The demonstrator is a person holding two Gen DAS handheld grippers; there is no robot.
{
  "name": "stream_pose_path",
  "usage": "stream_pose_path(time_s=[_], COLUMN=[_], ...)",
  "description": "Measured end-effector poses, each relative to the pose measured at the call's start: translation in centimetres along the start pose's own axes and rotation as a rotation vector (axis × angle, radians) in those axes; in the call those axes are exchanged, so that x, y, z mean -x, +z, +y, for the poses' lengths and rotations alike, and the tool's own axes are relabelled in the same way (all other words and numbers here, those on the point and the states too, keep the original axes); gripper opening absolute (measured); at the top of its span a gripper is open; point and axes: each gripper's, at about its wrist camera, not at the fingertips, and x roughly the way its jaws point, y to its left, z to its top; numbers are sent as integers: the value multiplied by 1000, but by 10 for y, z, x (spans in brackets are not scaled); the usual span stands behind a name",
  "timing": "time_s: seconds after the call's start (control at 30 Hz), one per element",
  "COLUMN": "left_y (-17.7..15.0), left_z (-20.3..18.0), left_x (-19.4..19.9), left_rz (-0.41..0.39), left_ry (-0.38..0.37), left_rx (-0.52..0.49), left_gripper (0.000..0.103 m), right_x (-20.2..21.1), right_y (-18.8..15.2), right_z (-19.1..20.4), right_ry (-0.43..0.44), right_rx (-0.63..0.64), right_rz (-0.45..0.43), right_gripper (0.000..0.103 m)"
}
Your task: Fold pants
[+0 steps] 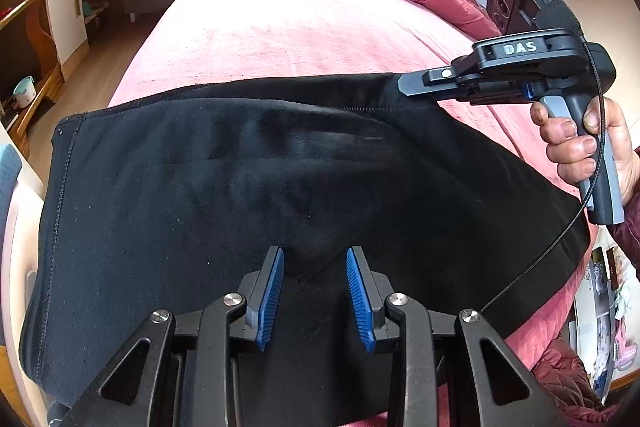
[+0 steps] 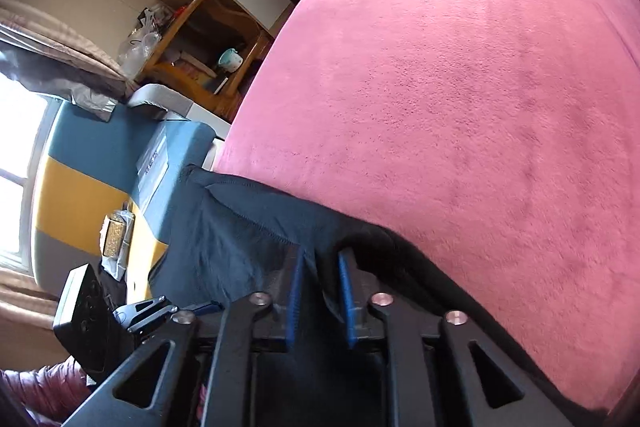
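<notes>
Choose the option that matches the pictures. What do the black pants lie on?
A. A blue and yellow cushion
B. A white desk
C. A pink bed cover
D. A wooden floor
C: the black pants are spread across the pink bed cover, whose fuzzy pink surface shows beyond them in both wrist views.

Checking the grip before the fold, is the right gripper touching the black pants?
Touching. In the left wrist view, the right gripper is clamped shut on the far edge of the black pants, with fabric pulled up to its tip.
</notes>
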Motion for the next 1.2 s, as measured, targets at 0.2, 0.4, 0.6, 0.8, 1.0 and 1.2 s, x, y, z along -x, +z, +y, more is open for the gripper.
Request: stream_pose_path(time_s=[0.2,0.4,0.6,0.8,1.0,1.2], left_y=[6,10,7,-13,-30,-32], left_z=[4,1,-4,12,29,47], left_x=[-9,-17,8,38,65,74], left_rz=[10,17,15,1,-19,-23], left_ry=[48,75,177,268,332,359], left_rx=[32,32,65,122,140,136], left_gripper=[33,33,41,49,51,51], right_x=[-10,-29,-1,36,45,38], right_y=[2,-2,-12,-55,-110,-154], right_z=[-17,-19,5,20,34,42], right_ry=[-80,-129,-190,-192,-171,-157], right_rx=[-67,-85,-56,-38,-51,-85], right_rz=[-79,-77,-144,-206,-193,-172], right_gripper=[4,5,38,39,40,40])
